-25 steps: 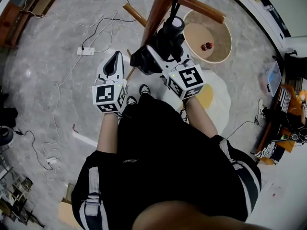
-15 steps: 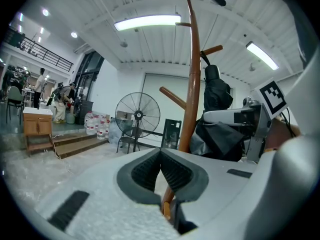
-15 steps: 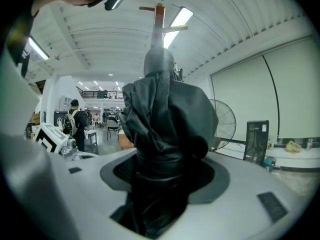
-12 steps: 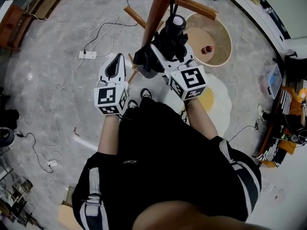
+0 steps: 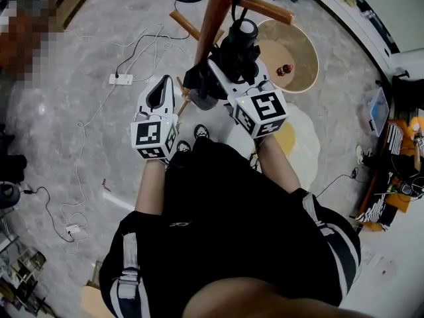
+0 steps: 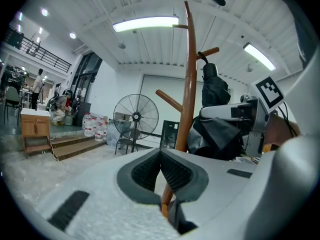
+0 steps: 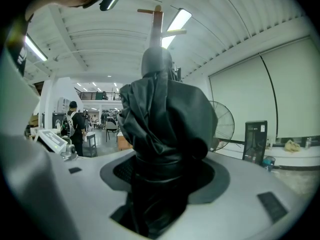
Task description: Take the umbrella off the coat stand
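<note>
A: What is seen at the left gripper (image 5: 161, 85)?

B: Its jaws are pressed together with nothing between them. It is held level and idle. The brown wooden pole of the coat stand (image 6: 190, 84) is seen just beyond its tips and a little to their right.

A: And where is the task's thing found?

B: The black folded fabric umbrella (image 5: 238, 45) is clamped in the right gripper (image 5: 222, 71), to the right of the pole. In the right gripper view the bundled cloth (image 7: 160, 114) fills the space between the pads, which are closed on its lower part. The umbrella's top rises above and ahead of that gripper, close under a slanted wooden peg (image 5: 265, 10) of the stand.

A: Which step is judged to be in hand?

B: The grasp is judged done, and the lifting-off is under way. A thin black strap appears to be looped at the peg's base. Whether it has been freed cannot be told from these views.

A: What is called for next?

B: The umbrella would have to be raised along the peg's slope and drawn outward past its tip, away from the pole, with the grip kept firm. A sideways pull should be avoided, since the strap could catch and the stand be tugged. No help from the left gripper seems needed, unless the pole must be steadied.
</note>
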A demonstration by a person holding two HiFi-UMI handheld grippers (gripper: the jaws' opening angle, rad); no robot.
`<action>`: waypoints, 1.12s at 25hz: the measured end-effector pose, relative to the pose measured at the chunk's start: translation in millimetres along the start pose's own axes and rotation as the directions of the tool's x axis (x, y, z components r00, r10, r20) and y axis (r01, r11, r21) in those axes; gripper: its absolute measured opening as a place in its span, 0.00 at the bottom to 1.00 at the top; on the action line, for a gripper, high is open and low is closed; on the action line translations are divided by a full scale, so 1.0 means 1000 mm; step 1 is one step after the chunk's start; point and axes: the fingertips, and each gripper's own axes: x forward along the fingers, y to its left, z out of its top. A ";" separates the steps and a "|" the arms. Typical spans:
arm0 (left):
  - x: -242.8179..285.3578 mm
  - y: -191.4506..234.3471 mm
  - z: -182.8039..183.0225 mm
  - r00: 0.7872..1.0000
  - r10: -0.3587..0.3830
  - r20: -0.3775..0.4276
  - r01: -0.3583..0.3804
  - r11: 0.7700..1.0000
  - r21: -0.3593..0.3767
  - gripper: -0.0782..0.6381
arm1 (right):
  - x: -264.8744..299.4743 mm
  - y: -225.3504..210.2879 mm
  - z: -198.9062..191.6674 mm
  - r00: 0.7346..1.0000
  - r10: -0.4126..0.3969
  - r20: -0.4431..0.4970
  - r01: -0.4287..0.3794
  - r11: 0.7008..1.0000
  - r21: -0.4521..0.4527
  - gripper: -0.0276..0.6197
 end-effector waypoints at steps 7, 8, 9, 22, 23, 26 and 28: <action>-0.005 -0.003 0.001 1.000 0.000 0.003 0.000 1.000 0.005 0.10 | -0.003 0.001 0.005 1.000 0.002 0.013 -0.003 1.000 0.019 0.45; -0.005 -0.003 0.001 1.000 0.000 0.002 0.000 1.000 0.005 0.10 | -0.004 0.000 0.006 1.000 0.001 0.015 -0.002 1.000 0.019 0.45; -0.006 -0.003 0.002 1.000 -0.001 0.002 0.001 1.000 0.006 0.10 | -0.004 0.000 0.007 1.000 0.000 0.017 0.000 1.000 0.019 0.45; -0.006 -0.008 -0.001 1.000 -0.028 -0.002 0.028 1.000 0.008 0.10 | -0.013 0.001 0.017 0.999 -0.020 0.046 0.019 1.000 0.014 0.45; -0.005 -0.008 -0.001 0.999 -0.033 -0.002 0.033 0.999 0.009 0.10 | -0.013 0.001 0.017 0.999 -0.022 0.047 0.021 1.000 0.015 0.45; -0.003 -0.012 -0.001 0.999 -0.050 -0.002 0.050 0.999 0.014 0.10 | -0.015 -0.001 0.019 0.998 -0.026 0.051 0.025 0.999 0.020 0.45; -0.001 -0.018 0.000 0.998 -0.059 -0.003 0.059 0.998 0.017 0.10 | -0.020 -0.004 0.022 0.998 -0.031 0.056 0.029 0.999 0.022 0.45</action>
